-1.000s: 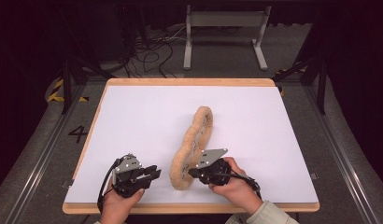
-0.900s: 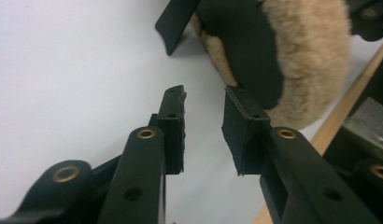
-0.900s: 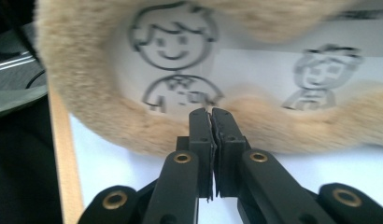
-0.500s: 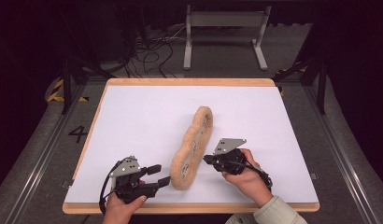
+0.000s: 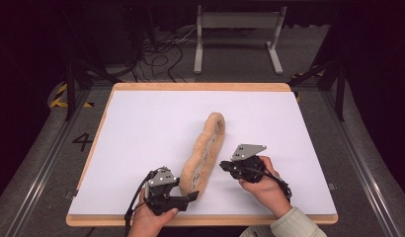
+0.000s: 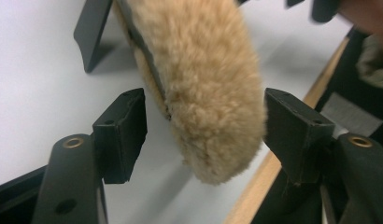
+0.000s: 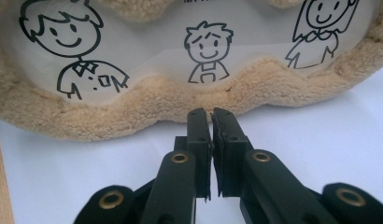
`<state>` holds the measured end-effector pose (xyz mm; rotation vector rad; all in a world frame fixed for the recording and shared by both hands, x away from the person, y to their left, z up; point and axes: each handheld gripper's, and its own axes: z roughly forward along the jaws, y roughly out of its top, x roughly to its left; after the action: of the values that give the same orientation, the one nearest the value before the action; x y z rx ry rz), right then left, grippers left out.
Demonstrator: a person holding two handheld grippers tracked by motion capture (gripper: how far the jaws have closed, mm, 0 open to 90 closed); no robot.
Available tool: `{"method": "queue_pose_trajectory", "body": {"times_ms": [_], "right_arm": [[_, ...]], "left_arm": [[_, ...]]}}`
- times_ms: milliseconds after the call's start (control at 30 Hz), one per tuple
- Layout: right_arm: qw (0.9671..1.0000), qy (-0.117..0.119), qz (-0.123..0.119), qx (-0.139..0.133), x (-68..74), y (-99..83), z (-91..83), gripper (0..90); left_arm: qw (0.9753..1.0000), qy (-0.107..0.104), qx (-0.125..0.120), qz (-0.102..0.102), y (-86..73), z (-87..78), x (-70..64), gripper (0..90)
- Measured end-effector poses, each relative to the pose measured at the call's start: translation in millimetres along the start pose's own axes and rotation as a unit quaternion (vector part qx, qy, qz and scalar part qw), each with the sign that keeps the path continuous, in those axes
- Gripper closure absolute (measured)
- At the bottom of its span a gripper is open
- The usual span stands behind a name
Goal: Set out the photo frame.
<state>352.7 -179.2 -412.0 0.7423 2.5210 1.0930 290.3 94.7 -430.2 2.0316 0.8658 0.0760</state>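
Note:
A long tan plush frame (image 5: 204, 150) stands on its long edge on the white table (image 5: 141, 128), its white panel facing right. In the right gripper view that panel (image 7: 189, 28) carries cartoon people inside the fuzzy border (image 7: 147, 107). My left gripper (image 5: 191, 196) is open at the frame's near end. In the left gripper view that fuzzy end (image 6: 213, 93) sits between the two spread pads (image 6: 126, 123) without touching them. My right gripper (image 5: 224, 165) is shut and empty. Its tips (image 7: 211, 115) stop just short of the plush border.
The table's wooden front edge (image 5: 200, 220) runs close under both hands. A metal stand (image 5: 237, 34) and cables (image 5: 156, 54) lie on the floor beyond the far edge. A sleeve (image 6: 374, 60) is visible in the left gripper view.
My right gripper has drawn back from the frame's near end to its right side. My left gripper has moved right until its jaws straddle that near end.

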Motion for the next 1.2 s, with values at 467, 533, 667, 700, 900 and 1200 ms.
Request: {"method": "queue_pose_trajectory", "body": {"times_ms": [467,533,667,700,900,1200], "right_arm": [[0.9997,-0.017,0.013,-0.011,-13.8,2.5,-10.1,84.8],[0.9992,-0.024,0.022,-0.022,-24.2,8.2,-15.7,84.8],[0.9982,-0.044,0.031,-0.028,-48.2,21.9,-20.2,80.5],[0.9978,-0.051,0.031,-0.027,-52.4,23.6,-20.1,78.8],[0.9950,-0.078,0.056,-0.029,-88.6,25.8,-5.4,71.3],[0.9942,-0.054,0.091,-0.022,-122.9,16.7,30.7,63.0]], "left_arm": [[0.9998,0.007,0.008,-0.020,-0.1,-7.2,6.8,60.4],[0.9996,0.008,0.007,-0.028,-0.9,-9.1,8.5,61.7],[0.9992,0.018,0.002,-0.036,-1.6,-13.6,14.8,64.7],[0.9990,0.018,0.000,-0.042,-2.1,-15.1,17.7,65.4],[0.9985,0.011,0.000,-0.054,-3.3,-16.9,21.6,66.7],[0.9987,0.008,-0.002,-0.050,-3.7,-17.1,24.2,66.6]]}}
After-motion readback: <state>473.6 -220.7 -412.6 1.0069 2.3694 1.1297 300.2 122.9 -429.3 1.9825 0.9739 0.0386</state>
